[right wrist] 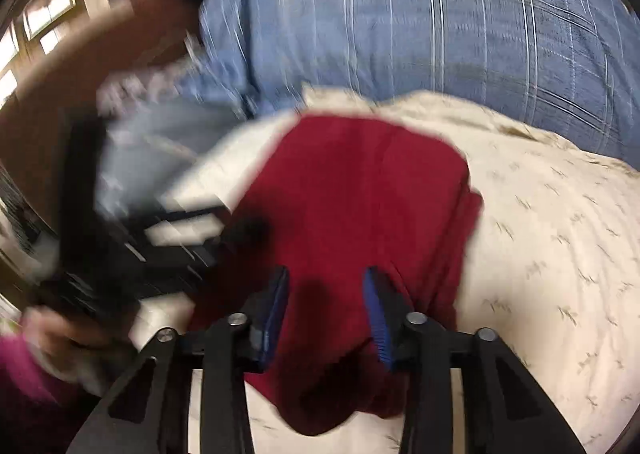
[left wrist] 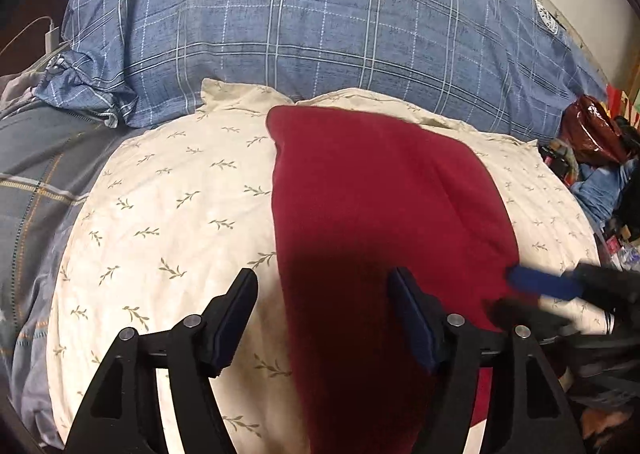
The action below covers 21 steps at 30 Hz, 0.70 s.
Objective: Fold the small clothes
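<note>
A: Left wrist view first. What's there?

B: Left gripper [left wrist: 324,316] w/ jaws spread wide, nothing between the pads. One finger sits over the cream pillow [left wrist: 168,214], the other over the red garment [left wrist: 372,206]. Can't tell if either touches the cloth.

A: And the garment?

B: Lies flat on the cream pillow as a long folded strip, running from near the blue plaid duvet [left wrist: 320,34] down to the bottom edge of the view. Its left edge is straight. The right gripper [left wrist: 532,294] comes in from the right at the garment's right edge, blurred; the state isn't readable from here.

A: Anything else?

B: White charger + cable [left wrist: 50,36] far left, a heap of mixed stuff [left wrist: 596,150] far right off the pillow.

A: Right wrist view?

B: Blurry. Right gripper [right wrist: 326,310] has jaws part open, pads apart, over the near end of the red garment [right wrist: 360,194]. Cloth shows in the gap, but the pads don't seem to press on it. Garment looks bunched at its near-right side, on the cream pillow [right wrist: 540,254]. Blue plaid duvet [right wrist: 440,34] behind. Left gripper [right wrist: 240,230] is a dark smear at the garment's left edge, w/ a hand [right wrist: 60,330] and a pink sleeve [right wrist: 20,366] low left.
</note>
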{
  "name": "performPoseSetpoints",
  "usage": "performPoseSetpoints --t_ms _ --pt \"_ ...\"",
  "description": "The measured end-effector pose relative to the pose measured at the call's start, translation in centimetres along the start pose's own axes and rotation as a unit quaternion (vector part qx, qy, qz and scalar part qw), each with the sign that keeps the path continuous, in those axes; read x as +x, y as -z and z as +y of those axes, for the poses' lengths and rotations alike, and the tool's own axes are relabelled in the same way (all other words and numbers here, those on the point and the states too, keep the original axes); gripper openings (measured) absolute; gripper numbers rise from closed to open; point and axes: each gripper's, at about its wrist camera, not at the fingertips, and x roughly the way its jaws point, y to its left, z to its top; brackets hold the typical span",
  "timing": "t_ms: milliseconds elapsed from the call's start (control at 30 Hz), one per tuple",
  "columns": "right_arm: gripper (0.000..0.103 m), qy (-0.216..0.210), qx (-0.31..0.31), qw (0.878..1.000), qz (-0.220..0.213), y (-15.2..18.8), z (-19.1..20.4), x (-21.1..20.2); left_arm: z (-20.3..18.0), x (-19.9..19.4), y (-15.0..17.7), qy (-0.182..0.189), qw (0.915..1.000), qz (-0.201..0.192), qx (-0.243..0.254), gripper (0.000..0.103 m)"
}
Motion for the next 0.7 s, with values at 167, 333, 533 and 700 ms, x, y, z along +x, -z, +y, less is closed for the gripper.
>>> performPoseSetpoints --t_ms 167,333,533,700 --pt "0.025 0.009 0.022 1.0 -0.01 0.5 -0.6 0.7 -1.2 0.6 -0.1 -0.014 0.9998 -0.01 0.002 0.073" --pt "0.042 0.001 0.05 0.999 -0.022 -0.1 -0.4 -1.4 -1.7 0.1 -0.2 -0.033 0.9991 -0.026 0.004 0.072" --pt "0.061 0.069 0.041 0.996 -0.043 -0.6 0.5 -2.8 -1.8 -1.6 0.3 -0.048 0.9981 -0.039 -0.007 0.072" --pt "0.069 0.081 0.071 0.993 -0.055 -0.9 -0.2 -3.6 -2.0 -3.9 0.8 -0.063 0.9958 -0.066 -0.006 0.072"
